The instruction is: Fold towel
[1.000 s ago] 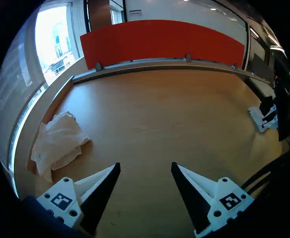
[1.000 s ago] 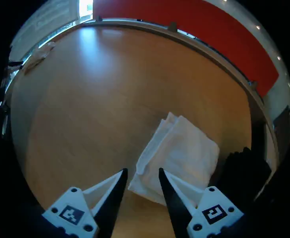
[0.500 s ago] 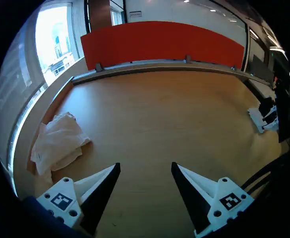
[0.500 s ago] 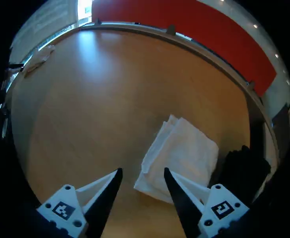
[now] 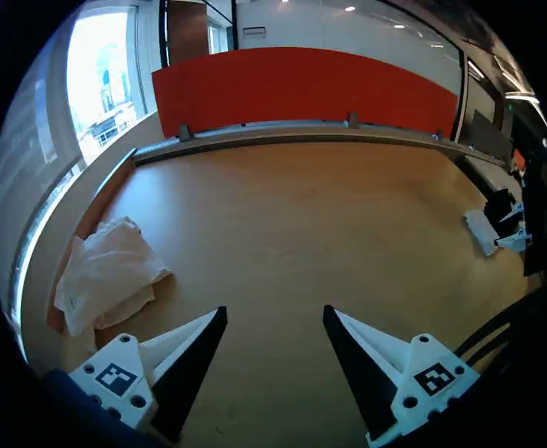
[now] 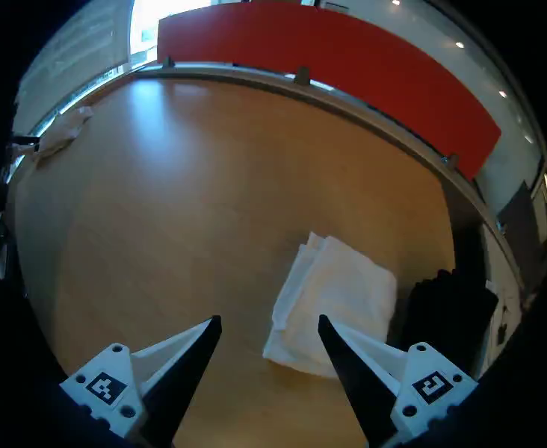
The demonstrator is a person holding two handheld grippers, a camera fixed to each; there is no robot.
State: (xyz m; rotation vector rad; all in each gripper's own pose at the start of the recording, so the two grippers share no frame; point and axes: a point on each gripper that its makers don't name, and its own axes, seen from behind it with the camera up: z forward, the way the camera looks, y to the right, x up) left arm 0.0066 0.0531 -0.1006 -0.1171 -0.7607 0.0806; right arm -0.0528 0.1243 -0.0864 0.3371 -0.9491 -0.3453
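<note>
Right hand-held gripper (image 6: 267, 321): fingers apart, holding nothing, poised over the worktop (image 6: 161, 224). Just beyond its fingertips a folded towel (image 6: 341, 299) lies flat in a neat stack, clear of both fingers.

Left hand-held gripper (image 5: 273, 309): fingers apart, empty. Off to its left a crumpled towel (image 5: 105, 272) lies at the worktop edge.

Judged status: one towel is folded and set down; the crumpled towel remains to be folded. A red panel (image 5: 303, 86) borders the far edge.

folded towel (image 6: 341, 299): on tabletop (image 6: 184, 201), by its right edge | loose cloth heap (image 5: 105, 272): on tabletop, against left edge, well apart from folded towel | panel (image 5: 303, 86): upright along far edge
</note>
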